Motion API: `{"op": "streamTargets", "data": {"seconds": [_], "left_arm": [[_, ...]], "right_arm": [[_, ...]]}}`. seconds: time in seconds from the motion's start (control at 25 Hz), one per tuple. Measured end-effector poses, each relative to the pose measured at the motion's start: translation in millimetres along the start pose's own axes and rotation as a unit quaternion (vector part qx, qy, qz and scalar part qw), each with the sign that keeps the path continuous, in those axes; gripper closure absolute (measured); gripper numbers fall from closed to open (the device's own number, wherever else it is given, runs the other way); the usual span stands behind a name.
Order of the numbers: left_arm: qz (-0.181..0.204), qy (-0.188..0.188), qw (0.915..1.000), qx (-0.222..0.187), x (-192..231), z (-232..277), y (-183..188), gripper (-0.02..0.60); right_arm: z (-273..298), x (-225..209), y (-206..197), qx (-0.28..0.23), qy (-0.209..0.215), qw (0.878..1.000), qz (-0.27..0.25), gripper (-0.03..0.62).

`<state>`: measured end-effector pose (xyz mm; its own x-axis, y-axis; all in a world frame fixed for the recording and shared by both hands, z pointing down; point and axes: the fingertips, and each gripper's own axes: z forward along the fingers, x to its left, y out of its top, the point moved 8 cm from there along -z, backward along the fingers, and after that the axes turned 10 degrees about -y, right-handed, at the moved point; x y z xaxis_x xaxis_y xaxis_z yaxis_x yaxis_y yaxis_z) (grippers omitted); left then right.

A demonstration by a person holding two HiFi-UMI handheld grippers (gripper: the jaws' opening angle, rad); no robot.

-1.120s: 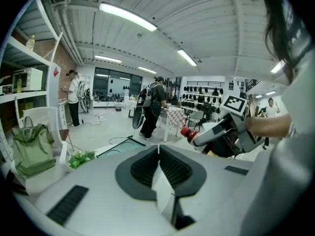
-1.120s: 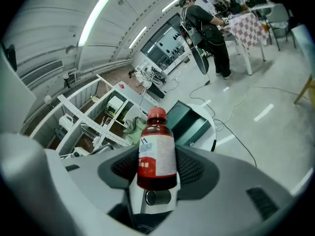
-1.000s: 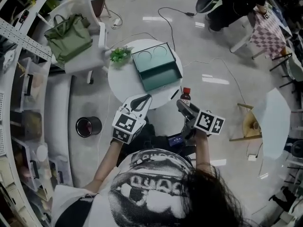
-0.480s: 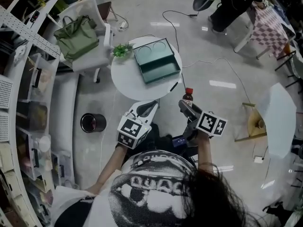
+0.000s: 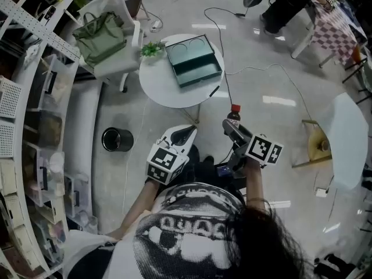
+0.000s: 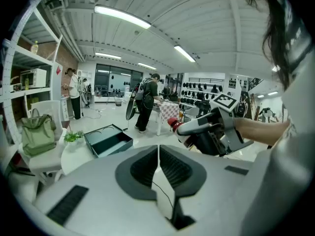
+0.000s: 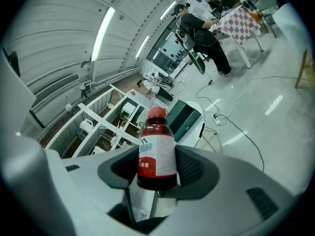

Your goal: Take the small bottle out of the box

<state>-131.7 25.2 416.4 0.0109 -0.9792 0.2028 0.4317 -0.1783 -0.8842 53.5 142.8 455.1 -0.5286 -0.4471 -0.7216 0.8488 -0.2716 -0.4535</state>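
The small bottle [image 7: 157, 149] has a red cap, dark red contents and a white label; it stands upright between the jaws of my right gripper [image 7: 157, 168], which is shut on it. In the head view the small bottle [image 5: 233, 117] is held off the table, to the right of its near edge, in my right gripper [image 5: 233, 130]. The green box [image 5: 193, 60] lies open on the round white table [image 5: 168, 86], and the green box [image 6: 107, 140] also shows in the left gripper view. My left gripper [image 5: 181, 135] is shut with nothing in it, below the table's near edge.
A small green plant [image 5: 151, 50] sits on the table beside the box, and a dark pen [image 5: 213, 90] lies near its right edge. A chair with a green bag [image 5: 104, 32] stands to the left. A black bin [image 5: 117, 139] and cables [image 5: 256, 68] are on the floor.
Both grippers and the bottle have drawn back from the table toward the person. The table and box now sit farther away in the head view.
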Motion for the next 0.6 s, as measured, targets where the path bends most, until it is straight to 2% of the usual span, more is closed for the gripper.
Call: {"op": "streamTargets", "data": {"seconds": [0.28, 0.6], "left_arm": [[0.000, 0.003, 1.0000, -0.003, -21, -9, -10, 0.563], [-0.003, 0.013, 0.9999, -0.008, -25, -18, -18, 0.563]], "right_arm": [[-17, 0, -13, -0.006, 0.012, 1.000, 0.000, 0.370], [-27, 2, -26, -0.007, 0.025, 1.000, 0.007, 0.370]]}}
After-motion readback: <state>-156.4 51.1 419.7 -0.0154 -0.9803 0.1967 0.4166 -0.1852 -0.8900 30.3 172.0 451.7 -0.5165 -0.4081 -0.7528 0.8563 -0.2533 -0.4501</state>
